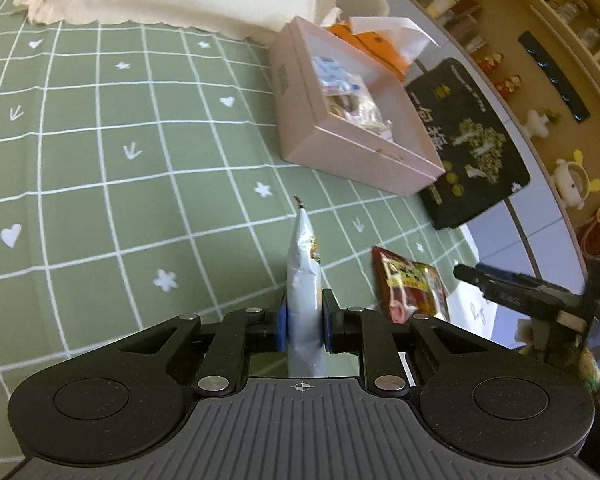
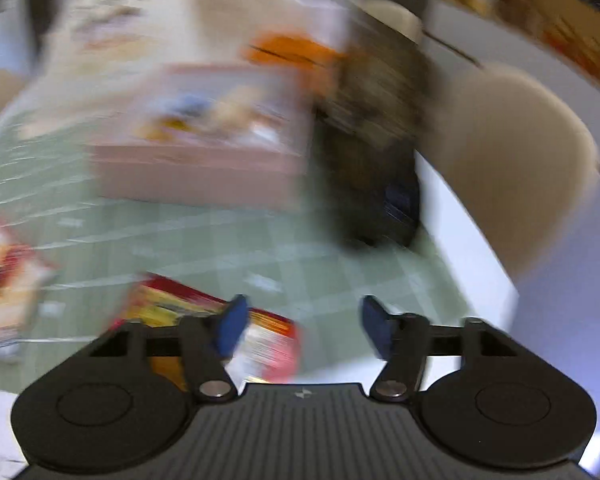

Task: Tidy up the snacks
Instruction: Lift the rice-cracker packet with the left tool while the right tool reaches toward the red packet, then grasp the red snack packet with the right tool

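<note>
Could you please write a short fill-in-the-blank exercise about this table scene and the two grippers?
1. The left gripper is shut on a ____ snack pouch.
2. The open box that holds snacks is ____ in colour.
3. The right gripper holds ____ between its blue pads.
4. The red snack packet lies on a ____ checked tablecloth.

Missing words: silver; pink; nothing; green
</note>
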Tool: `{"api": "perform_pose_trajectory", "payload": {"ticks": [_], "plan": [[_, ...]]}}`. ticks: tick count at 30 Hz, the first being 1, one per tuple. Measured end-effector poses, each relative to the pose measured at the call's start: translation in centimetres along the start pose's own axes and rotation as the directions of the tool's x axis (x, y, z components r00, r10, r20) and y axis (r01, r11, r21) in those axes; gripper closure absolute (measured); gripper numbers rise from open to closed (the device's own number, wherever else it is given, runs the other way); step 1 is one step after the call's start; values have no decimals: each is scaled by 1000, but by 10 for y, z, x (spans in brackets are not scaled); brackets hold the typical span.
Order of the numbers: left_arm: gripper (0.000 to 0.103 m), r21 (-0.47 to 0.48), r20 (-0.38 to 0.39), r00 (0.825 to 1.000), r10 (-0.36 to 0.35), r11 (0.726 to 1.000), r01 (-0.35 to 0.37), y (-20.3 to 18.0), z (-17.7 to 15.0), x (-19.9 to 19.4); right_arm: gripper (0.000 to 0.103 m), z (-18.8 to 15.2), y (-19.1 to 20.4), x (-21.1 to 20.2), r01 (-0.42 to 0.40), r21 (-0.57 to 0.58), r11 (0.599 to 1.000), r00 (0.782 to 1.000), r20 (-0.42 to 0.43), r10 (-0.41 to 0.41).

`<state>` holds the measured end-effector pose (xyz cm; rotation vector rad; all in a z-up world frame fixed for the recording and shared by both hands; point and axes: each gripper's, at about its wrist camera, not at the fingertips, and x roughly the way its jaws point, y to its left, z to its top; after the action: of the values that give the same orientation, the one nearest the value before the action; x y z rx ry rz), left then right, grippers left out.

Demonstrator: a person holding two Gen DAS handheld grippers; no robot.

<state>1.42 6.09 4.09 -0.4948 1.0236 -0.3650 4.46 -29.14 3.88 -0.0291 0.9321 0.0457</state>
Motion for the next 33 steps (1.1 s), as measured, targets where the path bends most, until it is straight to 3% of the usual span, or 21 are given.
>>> {"api": "perform_pose_trajectory", "payload": {"ticks": [2, 6, 8, 9, 11, 12, 14, 19, 23, 33], "plan": [[83, 1, -2, 1000, 3, 1000, -3, -5, -2, 1, 53, -8, -4, 6, 12, 10, 1000, 999, -35, -11], [83, -17, 2, 1000, 21, 1000, -21, -6, -1, -1, 53, -25, 30, -2, -64, -48, 997, 997, -55, 62], [83, -24, 7, 1000, 27, 999, -26, -5, 1, -4, 53, -27, 52, -13, -184, -83, 979, 980, -87, 177], [83, -22, 10, 999, 33, 999, -33, -4, 1, -7, 52, -29, 60, -19, -262, -96, 960, 961, -114, 251], [83, -15, 18, 999, 48, 999, -47, -4, 2, -13, 47, -30, 68, -32, -318, -129, 939, 945, -119, 303], [83, -14, 21, 998, 51, 999, -50, -3, 1, -16, 43, -29, 69, -39, -325, -151, 933, 944, -101, 313], [83, -21, 26, 998, 52, 998, -52, -2, 0, -20, 23, -26, 68, -49, -338, -182, 923, 941, -60, 333], [83, -41, 18, 998, 61, 997, -60, 1, -7, -20, 21, -7, 80, -26, -385, -70, 920, 923, -57, 381], [83, -37, 8, 997, 73, 997, -73, 0, -10, -21, 21, 1, 92, 7, -369, 6, 929, 927, -72, 368], [83, -56, -6, 996, 90, 994, -90, 2, -16, -17, 0, -19, 114, 13, -309, -152, 939, 951, -33, 308]]}}
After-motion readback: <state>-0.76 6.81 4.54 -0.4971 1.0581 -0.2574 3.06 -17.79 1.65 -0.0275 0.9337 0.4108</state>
